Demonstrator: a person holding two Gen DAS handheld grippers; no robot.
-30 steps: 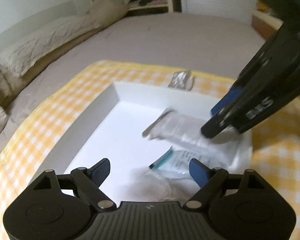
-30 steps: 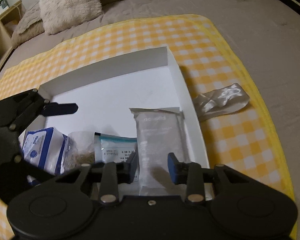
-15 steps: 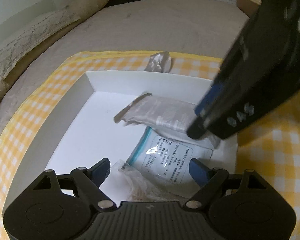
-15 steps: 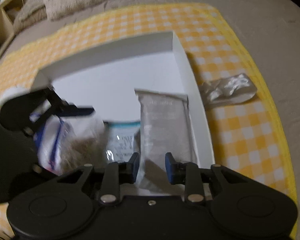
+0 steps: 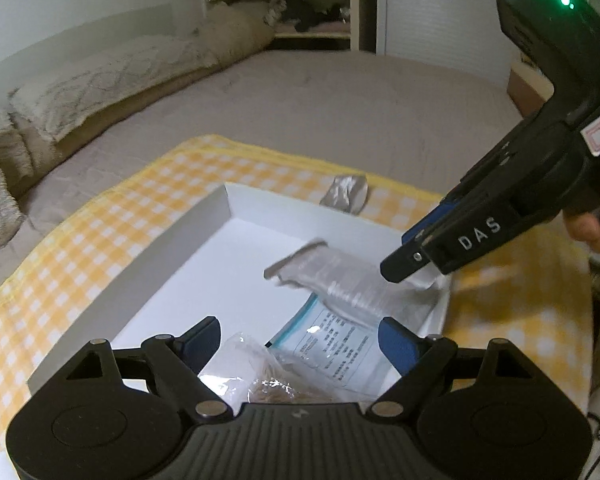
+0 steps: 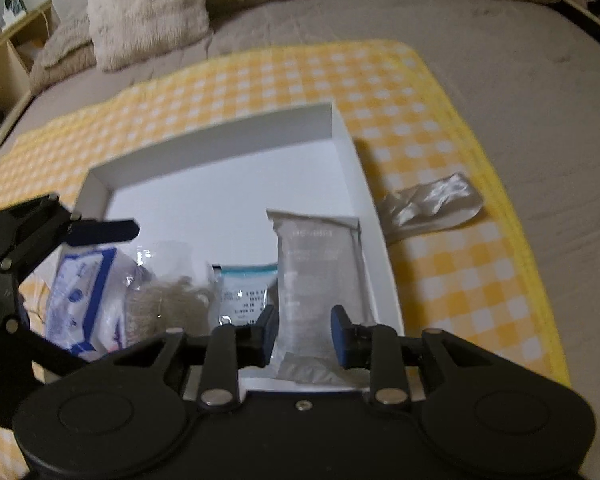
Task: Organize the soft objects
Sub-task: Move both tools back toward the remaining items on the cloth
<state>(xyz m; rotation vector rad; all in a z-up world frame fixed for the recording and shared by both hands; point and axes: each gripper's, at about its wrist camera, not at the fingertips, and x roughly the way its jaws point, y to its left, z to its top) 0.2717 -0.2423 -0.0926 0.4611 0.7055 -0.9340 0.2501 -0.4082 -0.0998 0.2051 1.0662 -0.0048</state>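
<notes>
Lying across a grey bed, a yellow-and-white checked cloth carries a shallow white box that holds most of the soft packets. Seen from the right wrist camera, the right gripper sits at 6 o'clock over the near edge of the box, its blue-padded fingers parted with a gap on either side of a long translucent white pouch; the pads appear not to press it, so the jaws read as open around the pouch's near end. That pouch lies along the right wall of the box, running toward 12 o'clock. Just to its left, at about 9 o'clock of it, is a clear zip bag with a teal strip and printed label, then a clear bag of tan fibrous stuff, then a blue-and-white packet at the box's left end. The left gripper is spread wide, holding nothing, hovering above the tan bag and the labelled zip bag at 6 o'clock in its own view. Outside the box, at 3 o'clock of its right wall, a crumpled silvery-white wrapper rests on the cloth. Fluffy cream pillows stand at 11 o'clock beyond the cloth.
</notes>
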